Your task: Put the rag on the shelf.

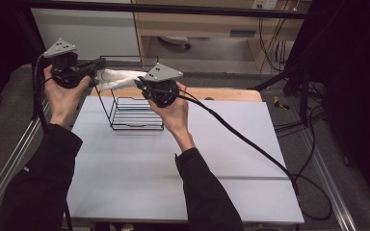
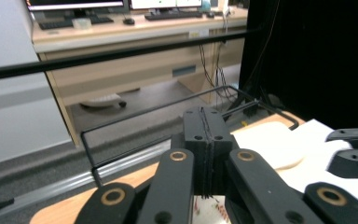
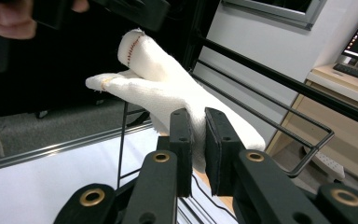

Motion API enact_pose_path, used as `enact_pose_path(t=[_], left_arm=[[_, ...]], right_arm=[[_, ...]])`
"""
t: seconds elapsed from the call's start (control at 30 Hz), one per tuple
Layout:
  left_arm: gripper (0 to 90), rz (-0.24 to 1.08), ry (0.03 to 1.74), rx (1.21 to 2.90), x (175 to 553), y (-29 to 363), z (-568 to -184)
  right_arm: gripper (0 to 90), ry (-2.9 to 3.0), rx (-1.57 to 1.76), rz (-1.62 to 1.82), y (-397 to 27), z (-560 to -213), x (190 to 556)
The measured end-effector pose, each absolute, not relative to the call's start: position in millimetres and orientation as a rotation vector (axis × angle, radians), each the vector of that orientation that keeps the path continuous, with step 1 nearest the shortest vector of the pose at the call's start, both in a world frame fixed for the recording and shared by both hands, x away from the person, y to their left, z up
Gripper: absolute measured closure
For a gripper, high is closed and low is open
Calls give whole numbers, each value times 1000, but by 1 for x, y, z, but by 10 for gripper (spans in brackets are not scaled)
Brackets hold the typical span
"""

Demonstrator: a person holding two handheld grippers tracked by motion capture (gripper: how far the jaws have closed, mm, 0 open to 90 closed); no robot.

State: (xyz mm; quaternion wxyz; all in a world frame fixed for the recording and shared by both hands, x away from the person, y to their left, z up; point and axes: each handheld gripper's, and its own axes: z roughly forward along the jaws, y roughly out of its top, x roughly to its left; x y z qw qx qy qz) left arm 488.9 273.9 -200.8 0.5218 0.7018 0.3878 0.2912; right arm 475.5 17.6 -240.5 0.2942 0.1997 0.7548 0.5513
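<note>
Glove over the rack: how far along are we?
Done: the white glove is off the table and up in the air above the black wire rack.
In hand: the right gripper is clamped on its cuff end, the left gripper pinches the finger end, so it is stretched between them.
Left: it seems not yet hung on the rack's top bar, so lowering and letting go likely remain.

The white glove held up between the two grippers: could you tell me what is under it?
Under the white glove stands a black wire rack on the white table; its rear top rail is covered.
</note>
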Motion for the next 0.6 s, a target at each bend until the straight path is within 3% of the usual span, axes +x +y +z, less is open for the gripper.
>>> enact_pose_path(t=[0.6], left_arm=[[900,616,903,1727,472,281,-241]], right_arm=[[768,2078,528,1422,18,-249,472]])
